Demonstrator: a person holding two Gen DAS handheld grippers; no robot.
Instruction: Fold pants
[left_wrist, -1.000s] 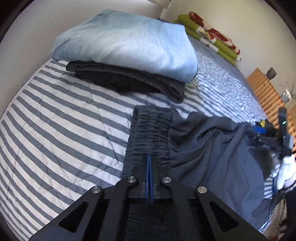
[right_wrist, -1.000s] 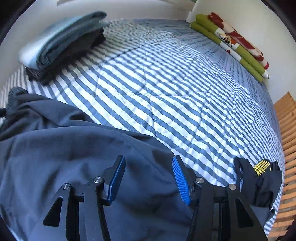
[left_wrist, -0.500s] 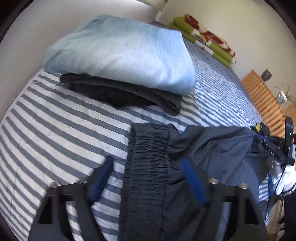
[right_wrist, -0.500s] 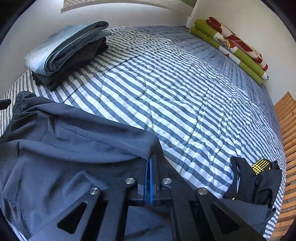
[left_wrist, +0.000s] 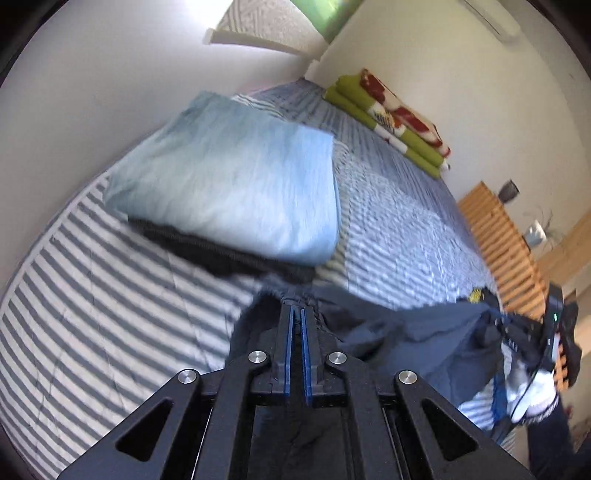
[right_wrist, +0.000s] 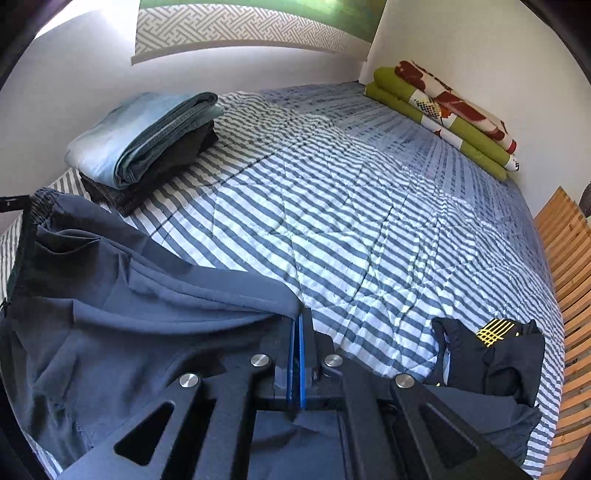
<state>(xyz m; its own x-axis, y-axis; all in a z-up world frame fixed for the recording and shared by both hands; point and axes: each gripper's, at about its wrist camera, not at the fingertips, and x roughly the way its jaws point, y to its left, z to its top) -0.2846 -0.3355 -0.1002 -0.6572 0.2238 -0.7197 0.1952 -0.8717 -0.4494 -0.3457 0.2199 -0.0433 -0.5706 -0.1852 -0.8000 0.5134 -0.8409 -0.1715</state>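
Gripping the dark blue pants (right_wrist: 122, 314) at two spots, we have both sets of tongs pressed together on the fabric. Our left tongs (left_wrist: 297, 314) have just been closing, and their blue pads pinch the gathered waistband end of the pants (left_wrist: 388, 332), with cloth bunched at the tips. Our right tongs (right_wrist: 298, 325) pinch a folded edge of the same garment, with the fabric pulled into a taut ridge running off to the left of that view.

The pants lie at the near edge of the bed (right_wrist: 351, 229), on its blue-and-white striped quilt, and hang stretched between our two grips. In the left view the right tongs show at the far right edge, with the fabric drawn toward them.

Behind the pants a stack of folded clothes sits by the wall: light blue jeans (left_wrist: 229, 192) on top of a dark knit garment (left_wrist: 207, 251). A folded green, red and white blanket (right_wrist: 443, 114) rests along the far right wall. A crumpled black garment with yellow lines (right_wrist: 495, 350) lies on the quilt just right of our right tongs. A wooden slatted frame (right_wrist: 569, 280) borders the bed's right side.
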